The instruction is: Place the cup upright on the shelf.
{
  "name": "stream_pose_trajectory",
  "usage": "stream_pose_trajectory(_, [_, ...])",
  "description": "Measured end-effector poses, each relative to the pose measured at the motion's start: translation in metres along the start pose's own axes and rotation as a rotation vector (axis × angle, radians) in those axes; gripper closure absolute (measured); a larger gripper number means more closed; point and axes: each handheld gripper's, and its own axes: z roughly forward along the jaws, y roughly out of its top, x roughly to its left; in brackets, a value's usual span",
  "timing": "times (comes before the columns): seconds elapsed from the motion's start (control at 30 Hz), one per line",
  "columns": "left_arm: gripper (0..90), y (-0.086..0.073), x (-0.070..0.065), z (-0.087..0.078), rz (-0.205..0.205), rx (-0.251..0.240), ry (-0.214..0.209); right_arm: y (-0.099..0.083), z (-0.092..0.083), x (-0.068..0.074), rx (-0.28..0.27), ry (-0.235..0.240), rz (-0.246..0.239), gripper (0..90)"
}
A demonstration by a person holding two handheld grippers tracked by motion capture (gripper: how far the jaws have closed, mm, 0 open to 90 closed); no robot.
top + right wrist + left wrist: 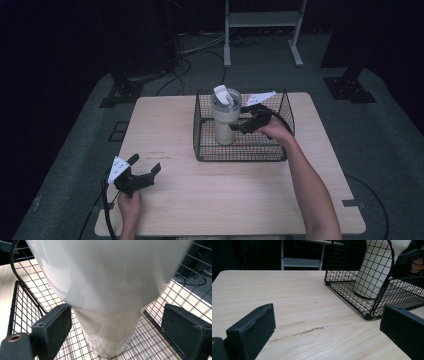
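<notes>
We noted a tall white cup (225,117) standing upright inside a black wire basket (240,152) on the far half of the tabletop (235,195), nearer the basket's left wall than its right. A white lid piece or flap stuck up at its mouth; we could not make out what it was.

The right tool (239,126) had reached into the basket from the right side. In the right gripper view the cup (110,290) stood straight ahead, its long axis vertical, its narrow lower part between the two black jaws. The jaws stood wide, a gap on each side, touching nothing that we could see. The cup's upper body was blurred and cut off at the top edge there, so its rim did not show.

The left tool (141,169) sat near the front left corner of the tabletop, well apart from the basket, jaws also wide and empty. From the left gripper view the basket (352,293) lay ahead and to the right, the cup (374,270) seen through its mesh.

We judged the right hand far the nearer, and the coming move a close on the cup's lower body. Whether the jaws sat centred on the cup was hard to tell.
</notes>
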Motion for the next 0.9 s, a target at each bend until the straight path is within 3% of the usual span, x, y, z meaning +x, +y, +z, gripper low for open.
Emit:
stream_pose_trajectory(0.4, [0.0, 0.0, 0.0, 0.0, 0.005, 0.001, 0.0, 0.007, -0.02, 0.009, 0.038, -0.002, 0.029, 9.1])
stream_pose_trajectory(0.9, [0.0, 0.0, -0.001, 0.0, 0.005, 0.002, 0.001, 0.018, -0.052, 0.014, 0.008, -0.029, 0.039, 9.1])
